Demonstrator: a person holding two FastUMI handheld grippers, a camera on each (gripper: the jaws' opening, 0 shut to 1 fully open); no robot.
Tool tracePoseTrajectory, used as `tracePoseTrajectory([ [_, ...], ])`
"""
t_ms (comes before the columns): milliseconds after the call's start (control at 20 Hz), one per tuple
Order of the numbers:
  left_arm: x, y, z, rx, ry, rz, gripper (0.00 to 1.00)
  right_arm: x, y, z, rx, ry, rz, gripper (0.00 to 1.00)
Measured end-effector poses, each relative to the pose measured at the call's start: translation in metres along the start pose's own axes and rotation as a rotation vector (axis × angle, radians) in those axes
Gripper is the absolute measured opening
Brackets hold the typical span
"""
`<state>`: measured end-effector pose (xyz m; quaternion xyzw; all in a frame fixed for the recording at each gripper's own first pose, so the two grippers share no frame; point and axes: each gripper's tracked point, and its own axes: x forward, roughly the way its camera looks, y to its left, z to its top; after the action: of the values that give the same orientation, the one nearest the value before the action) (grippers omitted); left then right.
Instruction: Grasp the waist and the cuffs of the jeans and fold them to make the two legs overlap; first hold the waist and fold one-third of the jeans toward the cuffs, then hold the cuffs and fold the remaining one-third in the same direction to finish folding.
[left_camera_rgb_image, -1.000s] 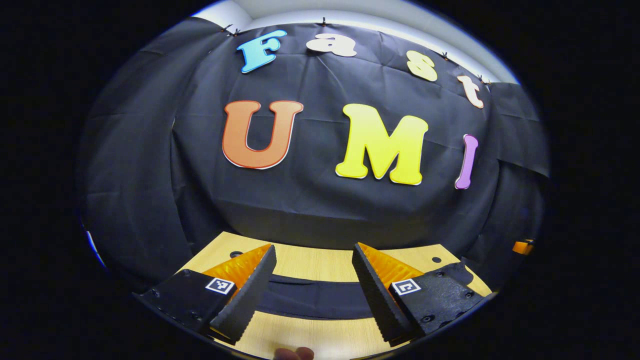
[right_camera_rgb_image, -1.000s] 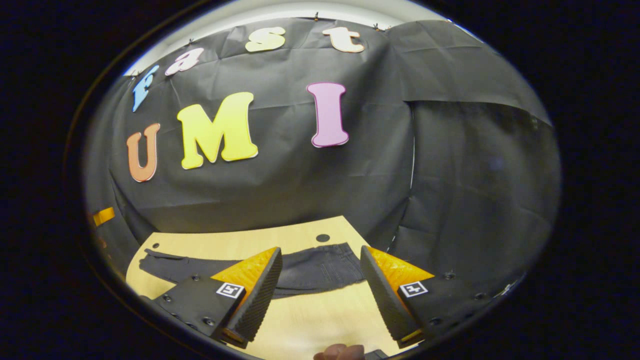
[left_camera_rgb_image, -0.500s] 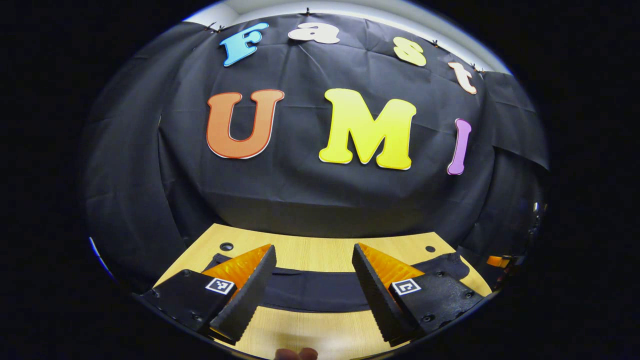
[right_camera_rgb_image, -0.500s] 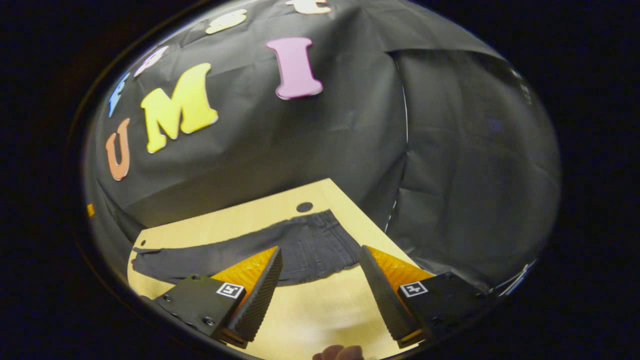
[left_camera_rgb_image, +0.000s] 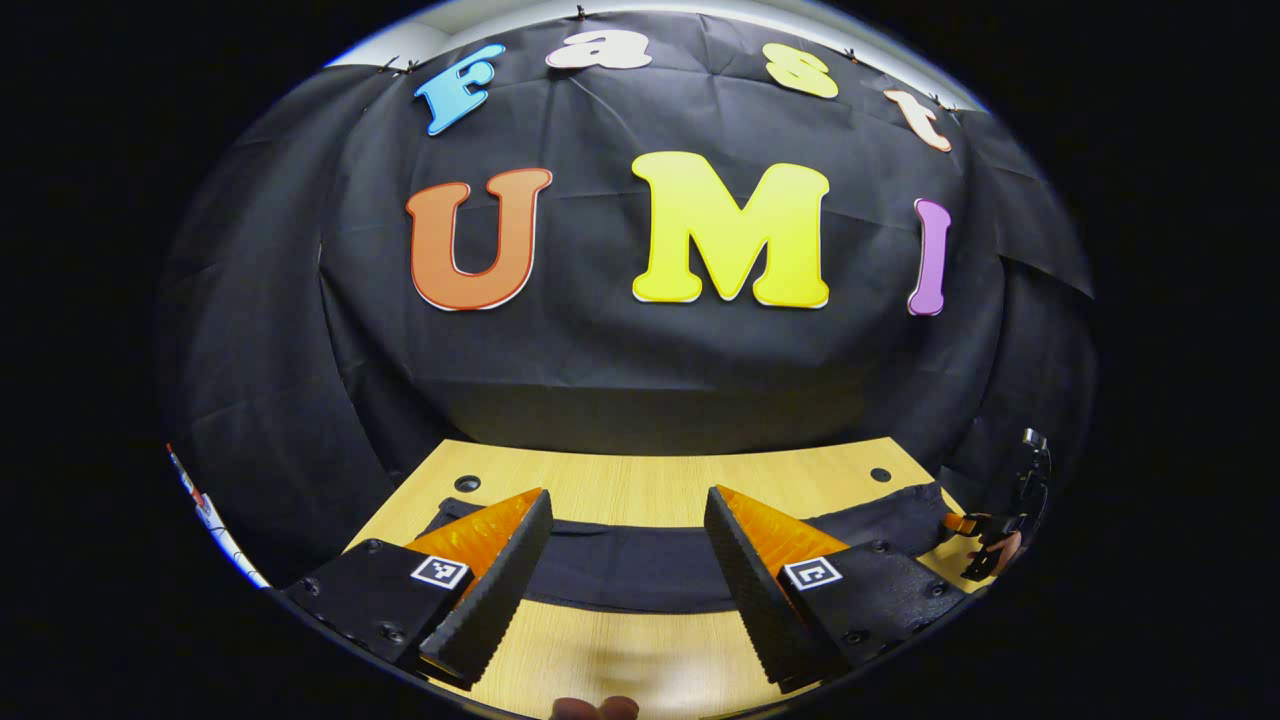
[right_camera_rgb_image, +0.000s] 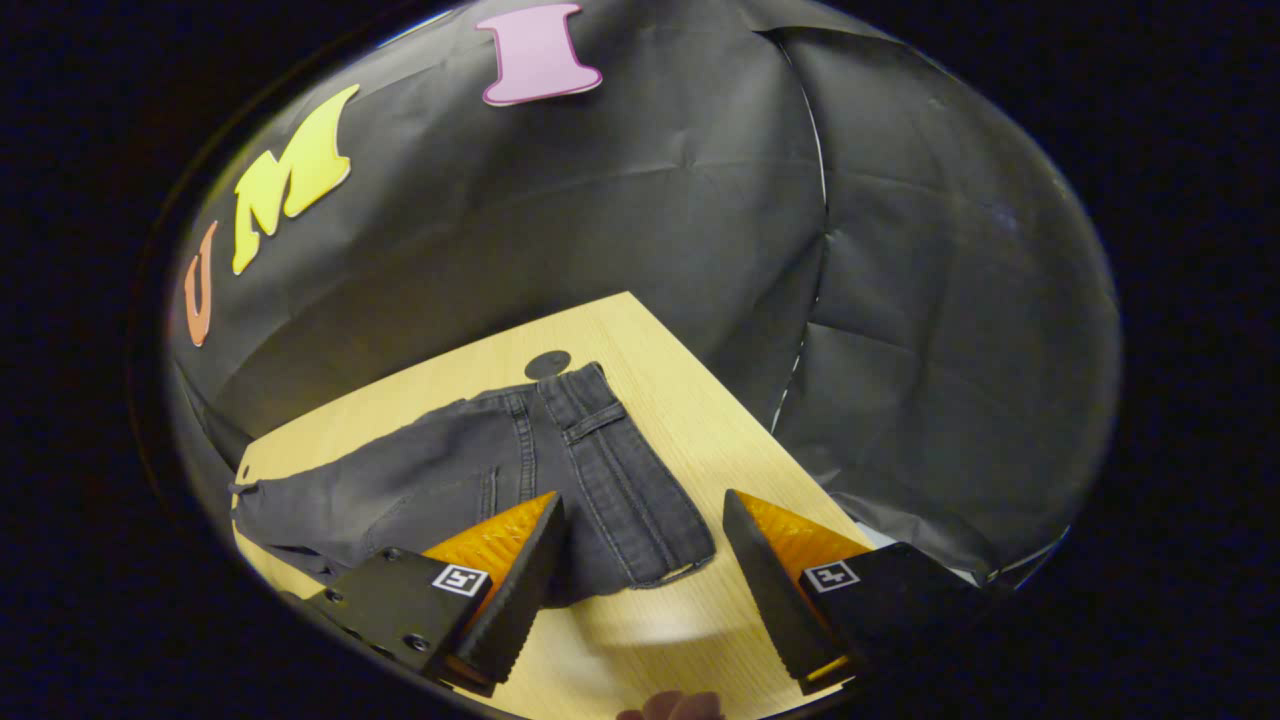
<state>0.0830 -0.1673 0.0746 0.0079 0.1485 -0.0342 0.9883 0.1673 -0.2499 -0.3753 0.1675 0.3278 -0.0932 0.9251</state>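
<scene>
Both legs of the jeans (right_camera_rgb_image: 480, 480) lie spread flat along the table (right_camera_rgb_image: 700, 420), the waist (right_camera_rgb_image: 620, 470) at the end beside the round hole (right_camera_rgb_image: 548, 364), the cuffs far from it. Nearest that waist hovers the right gripper (right_camera_rgb_image: 640, 580), fingers apart and holding nothing; its near corner sits just ahead of the gap. Over the mid-leg stretch (left_camera_rgb_image: 620, 570) the left gripper (left_camera_rgb_image: 625, 590) hangs, also spread wide and empty. To start well, I judge, each should drop low, slide one finger under the denim, pinch waistband and cuff, then lift evenly.
</scene>
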Motion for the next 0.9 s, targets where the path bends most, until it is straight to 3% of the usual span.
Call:
tracePoseTrajectory([
  [200, 0.005, -0.001, -0.006, -0.015, 0.023, 0.014, 0.98, 0.013, 0.003, -0.009, 0.040, 0.033, 0.028, 0.98],
  [250, 0.007, 0.001, -0.010, -0.018, 0.033, 0.015, 0.98, 0.010, 0.001, -0.012, 0.042, 0.031, 0.033, 0.92],
  [350, 0.008, 0.003, -0.017, -0.033, 0.049, 0.020, 0.99, 0.013, 0.003, -0.013, 0.033, 0.041, 0.043, 0.92],
  [550, 0.007, 0.007, -0.025, -0.068, 0.069, 0.028, 0.99, 0.011, 0.016, -0.015, 0.109, 0.081, 0.098, 0.53],
  [700, 0.006, 0.013, -0.033, -0.087, 0.089, 0.035, 0.98, 0.009, 0.017, -0.012, 0.141, 0.093, 0.081, 0.25],
  [850, 0.004, 0.017, -0.034, -0.103, 0.087, 0.036, 0.99, 0.000, 0.022, -0.006, 0.114, 0.098, 0.039, 0.03],
  [900, 0.005, 0.020, -0.034, -0.101, 0.078, 0.038, 0.99, -0.005, 0.024, 0.001, 0.100, 0.088, 0.034, 0.07],
])
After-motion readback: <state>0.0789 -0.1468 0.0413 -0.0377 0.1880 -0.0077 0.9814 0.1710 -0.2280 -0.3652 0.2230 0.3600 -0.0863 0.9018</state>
